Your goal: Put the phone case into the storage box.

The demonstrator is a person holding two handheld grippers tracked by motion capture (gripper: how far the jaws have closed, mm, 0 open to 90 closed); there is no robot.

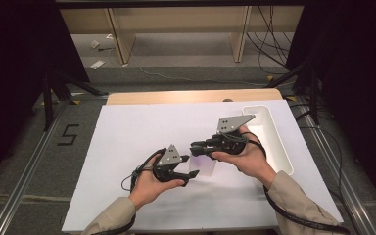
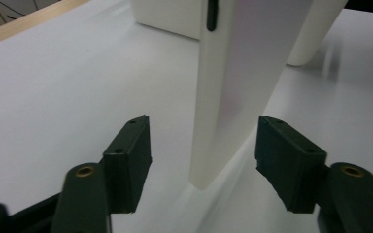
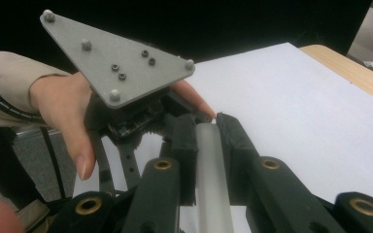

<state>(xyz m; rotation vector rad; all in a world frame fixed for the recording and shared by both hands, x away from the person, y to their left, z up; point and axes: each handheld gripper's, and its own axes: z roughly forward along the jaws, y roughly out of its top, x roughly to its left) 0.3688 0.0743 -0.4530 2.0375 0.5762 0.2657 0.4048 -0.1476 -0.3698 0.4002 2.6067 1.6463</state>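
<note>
High view first: two hands are meeting over the white table, each holding a gripper. The right gripper is clamping a pale, translucent flat piece by its upper edge, so the piece is hanging above the table between the hands. The left gripper is sitting at the piece's lower left corner. A white tray is lying at the table's right edge.

Left gripper view: the piece is standing between the two black jaws, which are staying apart from it on both sides, not pressing. The tray is sitting beyond.

Right gripper view: the jaws are squeezing the piece's frosted edge, with the left hand just behind.
</note>
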